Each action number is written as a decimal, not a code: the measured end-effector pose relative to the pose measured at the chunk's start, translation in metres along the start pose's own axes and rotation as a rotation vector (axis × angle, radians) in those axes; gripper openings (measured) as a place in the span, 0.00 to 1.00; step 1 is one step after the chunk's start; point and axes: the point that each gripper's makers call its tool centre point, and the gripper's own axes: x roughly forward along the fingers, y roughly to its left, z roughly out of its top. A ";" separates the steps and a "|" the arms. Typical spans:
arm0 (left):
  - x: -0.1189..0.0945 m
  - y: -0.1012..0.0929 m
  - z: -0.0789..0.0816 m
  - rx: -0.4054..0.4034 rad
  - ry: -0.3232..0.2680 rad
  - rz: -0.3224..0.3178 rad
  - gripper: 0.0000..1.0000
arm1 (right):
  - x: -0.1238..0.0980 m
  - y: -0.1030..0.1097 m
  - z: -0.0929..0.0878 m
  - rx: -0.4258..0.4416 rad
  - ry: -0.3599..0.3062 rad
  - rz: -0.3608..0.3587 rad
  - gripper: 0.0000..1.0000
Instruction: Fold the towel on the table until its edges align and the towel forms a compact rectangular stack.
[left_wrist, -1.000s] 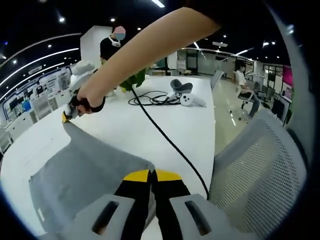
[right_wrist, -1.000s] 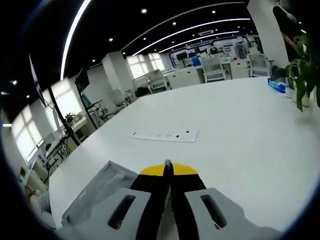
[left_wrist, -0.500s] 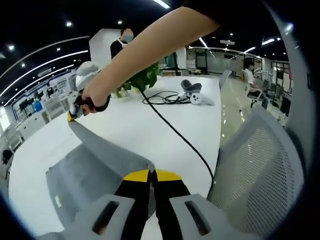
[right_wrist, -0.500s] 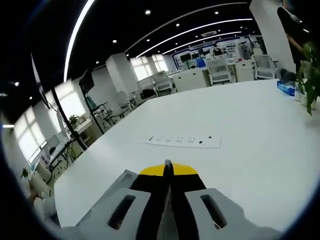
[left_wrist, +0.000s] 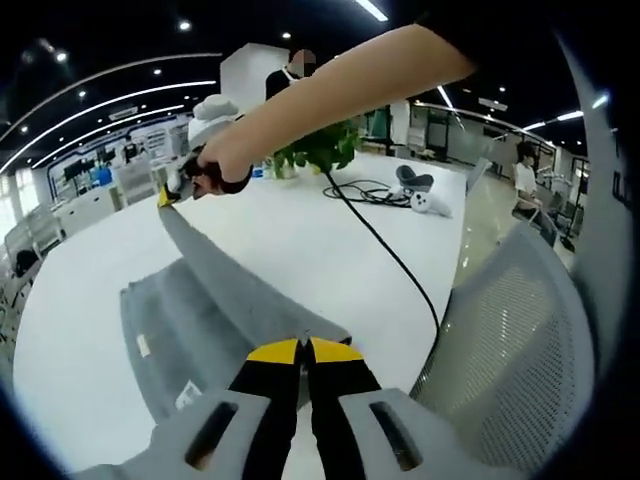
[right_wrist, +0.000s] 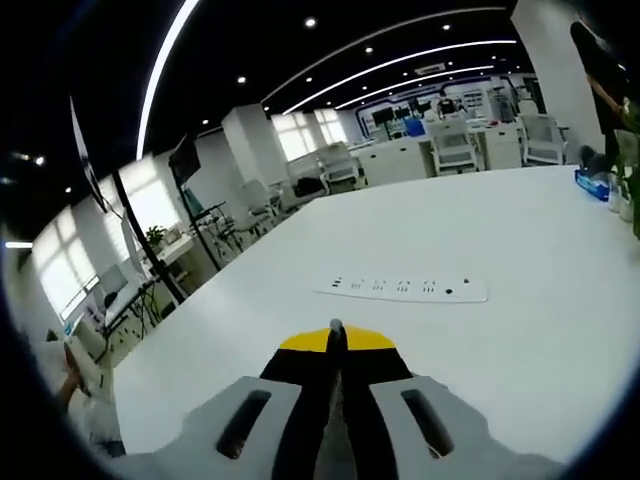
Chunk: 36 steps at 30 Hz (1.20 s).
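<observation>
Grey towel (left_wrist: 200, 320) on the white surface (left_wrist: 300, 230), one edge raised taut. Left claw (left_wrist: 303, 347) pressed together, pinching the towel's near corner; right claw (left_wrist: 166, 194) pinching the far corner, beyond the cable (left_wrist: 390, 265). First fold under way, judging by the lifted edge: no edges aligned, no stack yet.

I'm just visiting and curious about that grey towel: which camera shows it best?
The left gripper view: the towel is lifted off the white table, its edge stretched between the left gripper and the right gripper. In the right gripper view, no more than a grey sliver shows between the shut jaws.
</observation>
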 end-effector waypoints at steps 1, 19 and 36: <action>-0.002 0.003 -0.002 -0.003 0.000 0.002 0.02 | 0.005 0.001 0.001 -0.004 0.004 -0.005 0.00; -0.035 0.031 -0.014 -0.012 -0.027 0.020 0.02 | 0.034 0.036 0.002 -0.022 0.014 -0.004 0.00; -0.057 0.060 -0.039 -0.158 -0.048 0.037 0.02 | 0.063 0.062 -0.013 -0.035 0.032 -0.012 0.00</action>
